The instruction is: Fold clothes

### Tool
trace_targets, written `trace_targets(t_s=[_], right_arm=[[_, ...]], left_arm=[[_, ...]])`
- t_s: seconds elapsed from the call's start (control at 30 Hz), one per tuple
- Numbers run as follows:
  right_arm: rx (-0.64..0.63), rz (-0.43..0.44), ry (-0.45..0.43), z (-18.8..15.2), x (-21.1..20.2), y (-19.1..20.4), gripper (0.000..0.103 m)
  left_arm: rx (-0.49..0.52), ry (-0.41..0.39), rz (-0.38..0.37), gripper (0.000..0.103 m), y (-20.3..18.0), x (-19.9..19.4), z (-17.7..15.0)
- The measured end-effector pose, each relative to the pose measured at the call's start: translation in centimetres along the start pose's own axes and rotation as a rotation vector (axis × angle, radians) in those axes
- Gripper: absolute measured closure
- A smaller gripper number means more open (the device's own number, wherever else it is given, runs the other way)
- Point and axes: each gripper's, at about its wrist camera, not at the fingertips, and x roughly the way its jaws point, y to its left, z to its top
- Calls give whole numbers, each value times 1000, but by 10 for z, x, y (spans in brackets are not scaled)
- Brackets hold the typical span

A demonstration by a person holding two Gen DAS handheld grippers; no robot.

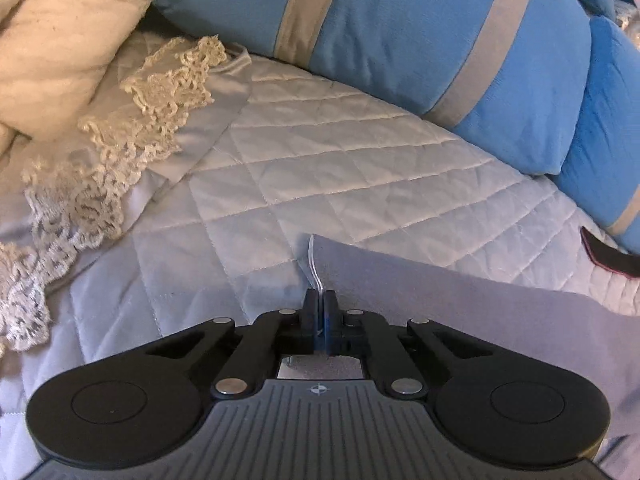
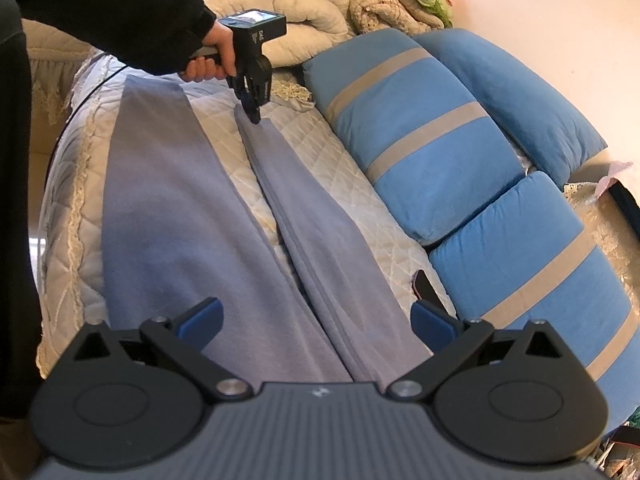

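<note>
Bed: white quilted cover [image 2: 352, 184], lace-edged.
Centre: lavender trousers [image 2: 168, 216] spread flat, legs apart.
Right side: blue striped pillows [image 2: 432, 128].
Far end: cream comforter [image 2: 288, 4].

Soft daylight, cool bluish cast, faint shadows; strong fisheye bending at edges, corners dark

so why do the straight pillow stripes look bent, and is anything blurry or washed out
Left wrist view: fisheye distortion bows the striped blue pillow; the left gripper, shut on the lavender trousers, looks sharp. Right wrist view: same curving at the edges, the wall is washed out, and the right gripper is slightly soft.
</note>
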Motion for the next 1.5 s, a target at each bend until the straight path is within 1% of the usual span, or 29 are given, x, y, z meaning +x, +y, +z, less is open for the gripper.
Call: trace_targets(t_s=[0.13, 0.2, 0.4, 0.63, 0.8, 0.87, 0.9, 1.03, 1.07, 1.1, 1.13, 1.17, 1.2, 1.23, 1.3, 1.4, 1.5], right_arm=[[23, -6, 17, 0, 3, -4, 0], [38, -6, 21, -1, 4, -6, 0], [38, 5, 32, -4, 4, -6, 0], [51, 2, 37, -5, 3, -7, 0], [69, -3, 52, -7, 5, -11, 0], [76, -6, 60, -7, 6, -13, 0], [81, -8, 64, -7, 6, -14, 0], [124, -21, 74, -8, 6, -24, 0], [148, -23, 76, -9, 5, -29, 0], [184, -18, 78, -10, 4, -37, 0], [222, -12, 79, -11, 2, -46, 0], [257, -6, 79, -14, 0, -56, 0], [286, -2, 78, -17, -2, -67, 0], [304, -2, 76, -22, -5, -77, 0], [319, -12, 73, -32, -11, -97, 0], [342, -29, 82, -48, -22, -129, 0], [426, -27, 104, -71, -31, -162, 0]], left_arm=[[65, -16, 38, 101, -9, -3, -2], [80, -32, 66, 101, -9, -7, 0], [93, -64, 141, 101, -3, -16, 14], [65, -71, 202, 101, 13, -13, 23], [56, -63, 234, 101, 19, -6, 23], [48, -44, 236, 100, 19, -2, 23], [44, -35, 237, 98, 19, -1, 23], [29, -4, 248, 97, 20, 3, 22], [31, -3, 251, 91, 21, 1, 22], [35, -1, 253, 79, 23, -1, 22], [36, -6, 243, 73, 25, -6, 22], [37, -12, 233, 64, 26, -11, 22], [38, -18, 223, 59, 28, -16, 22], [46, -36, 206, 57, 28, -21, 22], [95, -75, 186, 42, 22, -32, 24], [199, -89, 168, 29, 8, -40, 29], [250, -88, 136, 26, -4, -41, 38]])
